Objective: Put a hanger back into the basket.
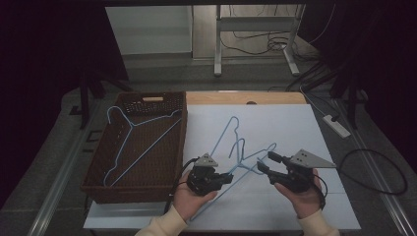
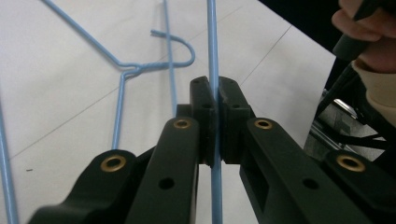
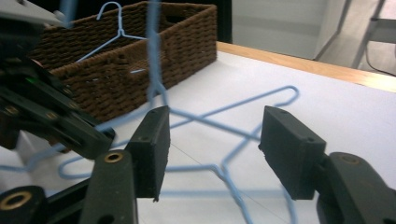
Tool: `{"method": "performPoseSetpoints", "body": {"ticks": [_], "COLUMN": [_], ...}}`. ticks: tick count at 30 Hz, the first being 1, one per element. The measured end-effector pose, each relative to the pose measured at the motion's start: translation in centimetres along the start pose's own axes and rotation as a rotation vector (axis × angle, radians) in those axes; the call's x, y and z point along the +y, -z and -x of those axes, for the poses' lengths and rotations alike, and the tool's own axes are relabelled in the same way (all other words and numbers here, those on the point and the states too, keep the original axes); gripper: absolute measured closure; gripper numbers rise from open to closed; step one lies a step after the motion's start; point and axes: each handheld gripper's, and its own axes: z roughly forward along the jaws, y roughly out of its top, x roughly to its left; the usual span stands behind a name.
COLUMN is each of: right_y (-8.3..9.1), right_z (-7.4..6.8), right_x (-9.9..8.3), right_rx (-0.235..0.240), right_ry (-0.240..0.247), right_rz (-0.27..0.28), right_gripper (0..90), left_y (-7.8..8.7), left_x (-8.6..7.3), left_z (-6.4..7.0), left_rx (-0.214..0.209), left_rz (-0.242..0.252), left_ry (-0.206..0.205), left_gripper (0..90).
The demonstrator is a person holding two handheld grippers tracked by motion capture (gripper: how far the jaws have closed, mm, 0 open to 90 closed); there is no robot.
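Left gripper point(image 2: 215, 100) pinching thin light-blue wire hanger point(image 2: 213, 51), jaws pressing together on its rod, right gripper point(image 3: 212, 133) hanging spread, more blue hangers point(image 3: 233, 140) lying tangled underneath

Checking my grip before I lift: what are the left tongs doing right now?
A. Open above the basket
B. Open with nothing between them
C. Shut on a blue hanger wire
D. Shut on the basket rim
C: in the left gripper view the left tongs are pressed together on a hanger wire that runs straight through them, over the white table, away from the basket.
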Motion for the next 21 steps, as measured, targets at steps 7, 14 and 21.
{"method": "performPoseSetpoints", "body": {"ticks": [7, 14, 21], "right_y": [1.0, 1.2, 1.3], "right_z": [1.4, 2.2, 2.8], "right_x": [-1.5, -2.3, -2.8], "right_rx": [-0.006, -0.029, -0.036], "right_ry": [-0.009, -0.007, -0.013], "right_rz": [-0.038, -0.077, -0.084], "right_gripper": [38.3, 38.2, 38.1], "left_y": [1.4, 3.5, 6.4], "left_x": [0.6, 1.6, 2.6], "left_z": [-0.1, -0.1, -0.8], "left_rx": [-0.010, -0.024, -0.026], "left_rz": [0.028, 0.073, 0.129], "left_ry": [0.001, -0.006, -0.009], "left_gripper": [86.6, 86.7, 86.6]}}
